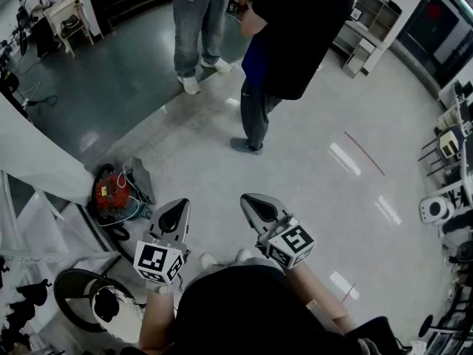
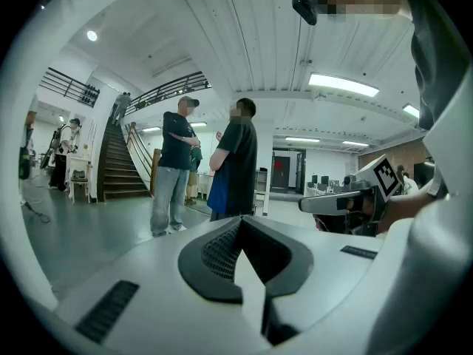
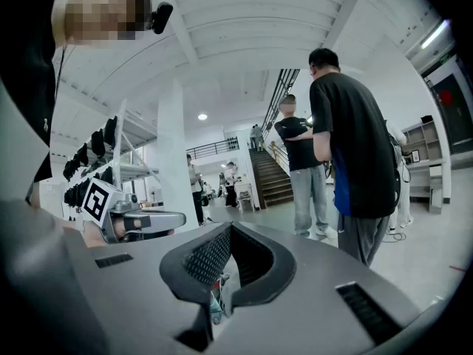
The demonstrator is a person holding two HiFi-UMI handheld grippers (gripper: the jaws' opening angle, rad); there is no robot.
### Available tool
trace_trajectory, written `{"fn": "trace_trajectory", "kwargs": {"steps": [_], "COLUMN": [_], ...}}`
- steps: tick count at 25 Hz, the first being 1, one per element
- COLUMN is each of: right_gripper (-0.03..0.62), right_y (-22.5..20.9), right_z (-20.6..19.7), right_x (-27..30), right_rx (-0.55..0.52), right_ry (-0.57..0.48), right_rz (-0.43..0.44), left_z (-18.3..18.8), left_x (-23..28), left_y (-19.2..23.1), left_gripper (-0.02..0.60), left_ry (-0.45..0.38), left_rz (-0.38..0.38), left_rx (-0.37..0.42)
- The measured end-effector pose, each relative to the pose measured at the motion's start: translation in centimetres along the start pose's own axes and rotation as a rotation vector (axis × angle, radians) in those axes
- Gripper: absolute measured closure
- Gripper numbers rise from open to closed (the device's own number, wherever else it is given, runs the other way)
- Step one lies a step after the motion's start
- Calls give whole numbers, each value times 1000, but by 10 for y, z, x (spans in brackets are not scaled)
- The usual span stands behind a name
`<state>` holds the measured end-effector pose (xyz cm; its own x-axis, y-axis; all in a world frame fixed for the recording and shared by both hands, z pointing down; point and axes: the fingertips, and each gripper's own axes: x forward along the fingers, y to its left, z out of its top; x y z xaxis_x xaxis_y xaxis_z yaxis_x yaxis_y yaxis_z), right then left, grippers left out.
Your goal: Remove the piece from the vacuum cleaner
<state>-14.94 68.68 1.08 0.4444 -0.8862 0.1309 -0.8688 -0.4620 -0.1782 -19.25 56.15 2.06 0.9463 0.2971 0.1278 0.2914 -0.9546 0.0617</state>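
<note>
One red vacuum cleaner (image 1: 112, 193) sits on the floor (image 1: 318, 198) at the left of the head view, tucked against the foot of a white panel (image 1: 37, 161). A dark hose or cable (image 1: 122, 224) loops in front of it and a grey flap-like thing (image 1: 140, 177) lies just beside it. The cleaner is small in that view, so which part is the piece to come off cannot be made out, and nothing looks detached from it. By that reading no step of the removal is done, and the whole job is left.

The left gripper (image 1: 172, 214) hangs near the cleaner, a little to its right and clear of it, pointing roughly level out over the floor. Its own view shows the two jaws pressed together with nothing between them. The right gripper (image 1: 260, 207) is alongside, farther from the cleaner. Its jaws likewise meet at the tip and carry nothing; only a sliver of the room shows through the slot below them.

Farther out, two people (image 1: 292, 43) stand on the open floor ahead, well apart from the cleaner.

What remains, as I judge it, is to turn and lower toward the cleaner, open a gripper, take hold of the piece and pull it free, perhaps steadying the body with the other gripper.
</note>
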Motion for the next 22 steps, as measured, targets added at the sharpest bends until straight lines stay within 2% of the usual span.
{"fn": "trace_trajectory", "kwargs": {"steps": [8, 14, 22], "right_gripper": [568, 566, 566], "right_y": [24, 40, 33], "right_z": [-11, -5, -21], "right_x": [34, 59, 82], "right_rx": [9, 78, 90], "right_ry": [23, -39, 0], "right_rz": [9, 22, 5], "left_z": [-11, -25, -41], "left_x": [-24, -45, -39], "left_y": [36, 71, 97], "left_gripper": [565, 565, 565], "left_ry": [14, 30, 64], "left_rz": [6, 21, 37], "left_rx": [-5, -22, -30]}}
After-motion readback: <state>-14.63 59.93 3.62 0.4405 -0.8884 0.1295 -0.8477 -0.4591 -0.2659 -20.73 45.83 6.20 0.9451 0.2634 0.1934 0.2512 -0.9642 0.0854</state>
